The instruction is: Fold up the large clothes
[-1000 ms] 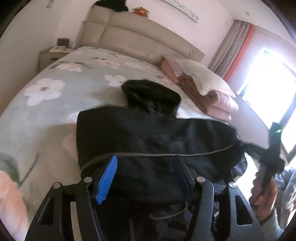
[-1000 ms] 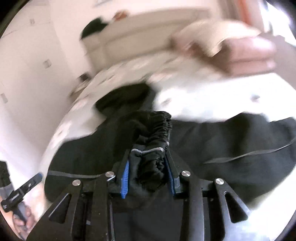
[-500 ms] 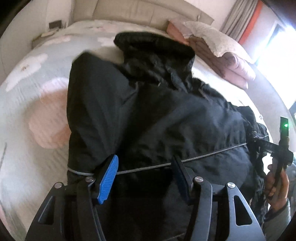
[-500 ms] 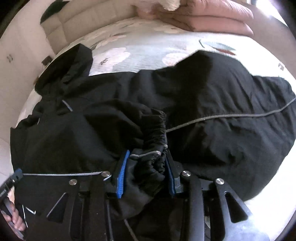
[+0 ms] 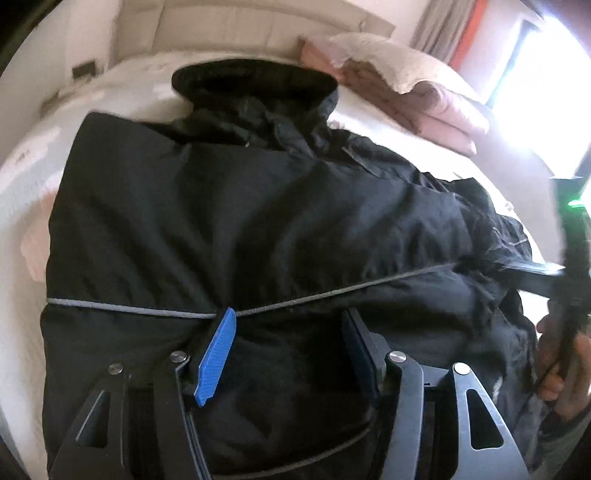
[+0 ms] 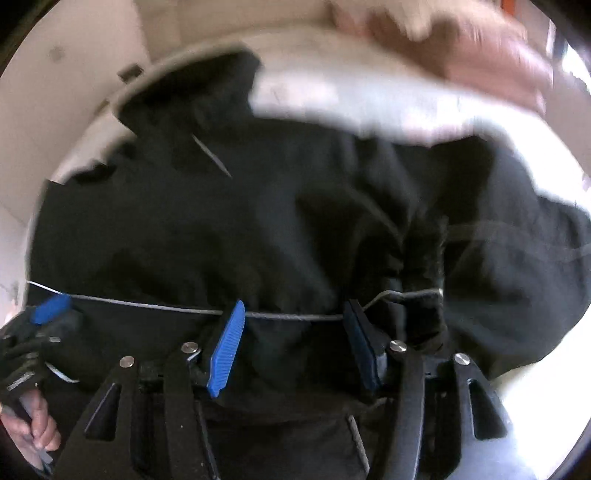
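A large black hooded jacket lies spread on the bed, hood toward the headboard, with a thin grey stripe across it. It also fills the right wrist view. My left gripper is open, its jaws wide apart just above the jacket's lower part. My right gripper is open over the jacket near the stripe; the gathered sleeve cuff lies on the jacket just right of it. The right gripper shows at the right edge of the left wrist view; the left shows at the lower left of the right wrist view.
The bed has a pale flowered cover and a beige headboard. Folded pink bedding and a pillow are stacked at the far right of the bed. A bright window is at the right.
The right gripper has opened and let go of the sleeve cuff, which now lies on the jacket. Both grippers have come in lower over the jacket. The left gripper stays open.
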A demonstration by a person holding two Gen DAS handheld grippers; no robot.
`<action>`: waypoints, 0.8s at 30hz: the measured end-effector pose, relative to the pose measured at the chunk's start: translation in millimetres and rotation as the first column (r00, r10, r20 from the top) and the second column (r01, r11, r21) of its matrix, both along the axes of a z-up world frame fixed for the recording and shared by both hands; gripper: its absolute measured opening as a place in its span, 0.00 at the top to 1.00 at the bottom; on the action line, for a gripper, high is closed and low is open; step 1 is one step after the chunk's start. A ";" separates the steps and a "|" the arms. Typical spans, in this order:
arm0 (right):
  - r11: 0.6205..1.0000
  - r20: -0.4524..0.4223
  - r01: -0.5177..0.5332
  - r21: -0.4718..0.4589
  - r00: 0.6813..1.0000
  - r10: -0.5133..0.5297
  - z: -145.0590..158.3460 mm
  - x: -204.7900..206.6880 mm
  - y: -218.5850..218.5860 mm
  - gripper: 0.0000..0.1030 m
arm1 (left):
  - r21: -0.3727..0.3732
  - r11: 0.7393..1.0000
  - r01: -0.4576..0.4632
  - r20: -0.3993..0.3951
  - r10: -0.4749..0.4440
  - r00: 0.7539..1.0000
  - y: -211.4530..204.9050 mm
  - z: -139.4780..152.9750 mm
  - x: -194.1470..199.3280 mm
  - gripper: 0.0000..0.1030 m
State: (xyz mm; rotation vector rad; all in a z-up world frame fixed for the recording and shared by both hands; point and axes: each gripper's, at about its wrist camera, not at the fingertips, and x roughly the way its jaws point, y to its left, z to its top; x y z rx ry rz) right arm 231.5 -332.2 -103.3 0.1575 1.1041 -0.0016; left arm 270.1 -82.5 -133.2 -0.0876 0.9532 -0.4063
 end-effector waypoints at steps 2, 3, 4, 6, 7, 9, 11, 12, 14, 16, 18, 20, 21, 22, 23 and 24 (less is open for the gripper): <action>1.000 0.029 -0.014 -0.014 0.999 0.015 6.3 -9.2 1.0 0.45 | -0.003 1.000 -0.003 0.020 0.003 1.000 -1.1 -1.3 -1.8 0.40; 1.000 0.031 -0.016 -0.018 0.999 0.017 8.9 -10.2 2.6 0.44 | -0.007 1.000 -0.003 0.036 0.003 0.999 -1.3 -2.3 -3.4 0.40; 1.000 0.042 -0.020 -0.010 0.999 0.020 14.6 -12.9 2.6 0.44 | -0.007 1.000 0.000 0.064 0.000 0.998 -1.8 -4.1 -7.0 0.39; 0.999 0.084 -0.022 0.034 0.996 0.019 31.4 -23.2 -6.3 0.44 | 0.007 1.000 0.002 0.090 -0.003 0.996 -3.0 -5.6 -13.4 0.39; 0.998 0.122 -0.013 0.060 0.993 0.006 45.5 -32.8 -16.3 0.44 | 0.013 1.000 0.000 0.092 -0.002 0.996 -4.0 -6.2 -14.2 0.39; 0.997 0.193 0.019 0.070 0.981 -0.032 71.4 -52.1 -41.1 0.40 | 0.015 1.000 0.001 0.098 -0.002 0.995 -1.2 -5.9 -15.7 0.39; 0.994 0.250 0.097 0.046 0.962 -0.106 94.2 -76.3 -80.5 0.29 | 0.013 1.000 0.000 0.099 -0.002 0.995 -0.9 -5.9 -14.8 0.39; 0.990 0.264 0.132 0.039 0.955 -0.138 100.2 -84.6 -99.2 0.21 | 0.015 1.000 -0.001 0.101 -0.001 0.995 -1.4 -6.1 -15.8 0.38; 0.975 0.268 0.220 0.023 0.938 -0.218 104.4 -101.3 -149.6 0.18 | 0.019 1.000 -0.002 0.105 0.000 0.994 -3.2 -6.6 -17.1 0.38; 0.947 0.241 0.320 0.019 0.918 -0.315 98.3 -110.7 -198.6 0.18 | 0.021 1.000 -0.001 0.107 -0.001 0.994 -4.2 -6.8 -16.4 0.37; 0.915 0.215 0.400 0.058 0.890 -0.402 85.6 -118.2 -248.8 0.18 | 0.025 1.000 -0.004 0.110 0.001 0.994 -5.6 -6.8 -16.8 0.37; 0.878 0.179 0.469 0.092 0.860 -0.478 65.8 -122.4 -299.6 0.18 | 0.030 1.000 -0.006 0.113 0.003 0.994 -6.8 -6.9 -17.0 0.36; 0.865 0.169 0.492 0.097 0.849 -0.501 59.3 -123.0 -314.4 0.18 | 0.032 0.999 -0.007 0.114 0.004 0.994 -7.5 -7.0 -16.6 0.35; 0.851 0.159 0.515 0.103 0.836 -0.525 50.2 -122.0 -331.4 0.18 | 0.036 0.999 -0.007 0.115 0.003 0.993 -7.9 -7.2 -16.6 0.35; 0.837 0.149 0.535 0.116 0.823 -0.548 41.3 -120.0 -345.5 0.18 | 0.039 0.999 -0.006 0.116 0.002 0.993 -8.0 -7.3 -16.8 0.34; 0.825 0.144 0.551 0.128 0.812 -0.565 35.6 -118.6 -356.6 0.18 | 0.042 0.999 -0.007 0.117 0.002 0.993 -8.8 -7.4 -17.0 0.34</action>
